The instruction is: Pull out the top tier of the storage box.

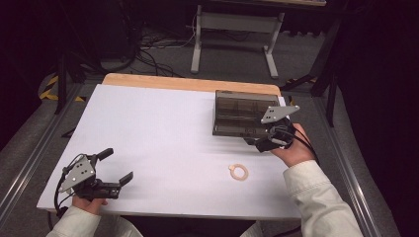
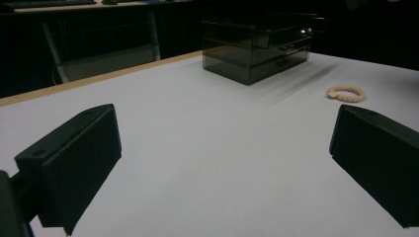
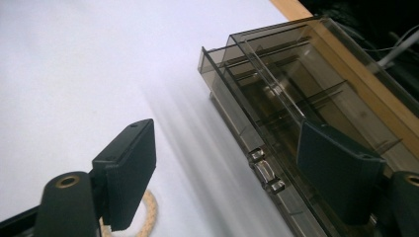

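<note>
My right gripper point(image 1: 267, 140) hangs at the smoky transparent plastic drawer box point(image 1: 239, 112) w/ jaws apart, nothing between; beige braided ring point(image 1: 239, 172) lies near its front (partly hidden behind one jaw). Left gripper point(image 1: 114, 167) well apart from box, spread, empty.

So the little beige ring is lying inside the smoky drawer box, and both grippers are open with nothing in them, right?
Not quite. The beige ring lies on the white table, apart from the smoky drawer box, as the high view shows. The rest holds: the left gripper and the right gripper both stand open with nothing between their jaws.
</note>
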`<state>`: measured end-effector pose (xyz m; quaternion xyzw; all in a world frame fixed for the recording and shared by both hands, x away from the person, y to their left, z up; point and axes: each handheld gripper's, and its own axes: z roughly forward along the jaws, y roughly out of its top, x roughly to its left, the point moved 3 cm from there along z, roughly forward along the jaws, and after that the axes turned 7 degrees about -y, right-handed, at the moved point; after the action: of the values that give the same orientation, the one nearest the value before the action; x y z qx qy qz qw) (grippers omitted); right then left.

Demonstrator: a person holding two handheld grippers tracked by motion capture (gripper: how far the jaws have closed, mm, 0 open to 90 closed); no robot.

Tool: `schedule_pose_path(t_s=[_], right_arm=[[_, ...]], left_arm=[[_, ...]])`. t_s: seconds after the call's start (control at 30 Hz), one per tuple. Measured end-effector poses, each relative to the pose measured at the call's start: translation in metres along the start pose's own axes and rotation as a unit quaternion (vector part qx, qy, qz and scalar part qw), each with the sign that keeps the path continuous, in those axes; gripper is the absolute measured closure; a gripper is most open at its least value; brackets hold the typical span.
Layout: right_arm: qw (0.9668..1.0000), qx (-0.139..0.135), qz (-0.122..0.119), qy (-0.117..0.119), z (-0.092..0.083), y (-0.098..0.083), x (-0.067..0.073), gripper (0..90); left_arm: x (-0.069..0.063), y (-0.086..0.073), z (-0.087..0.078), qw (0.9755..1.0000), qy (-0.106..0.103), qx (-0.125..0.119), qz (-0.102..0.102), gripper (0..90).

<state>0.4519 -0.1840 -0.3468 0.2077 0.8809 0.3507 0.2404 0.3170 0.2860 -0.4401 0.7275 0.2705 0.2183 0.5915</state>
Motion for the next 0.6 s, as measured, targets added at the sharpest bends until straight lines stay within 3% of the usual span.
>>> schedule_pose_path(t_s=[0.3, 0.6], right_arm=[[0.9994, 0.022, -0.015, 0.021, 0.006, 0.001, -0.01, 23.7], [0.9986, 0.049, -0.017, 0.013, 0.018, -0.006, -0.019, 27.8]], left_arm=[[0.0, 0.0, 0.0, 1.0, 0.001, 0.001, 0.003, 0.2], [0.0, 0.0, 0.0, 1.0, 0.001, 0.001, 0.004, 0.2]])
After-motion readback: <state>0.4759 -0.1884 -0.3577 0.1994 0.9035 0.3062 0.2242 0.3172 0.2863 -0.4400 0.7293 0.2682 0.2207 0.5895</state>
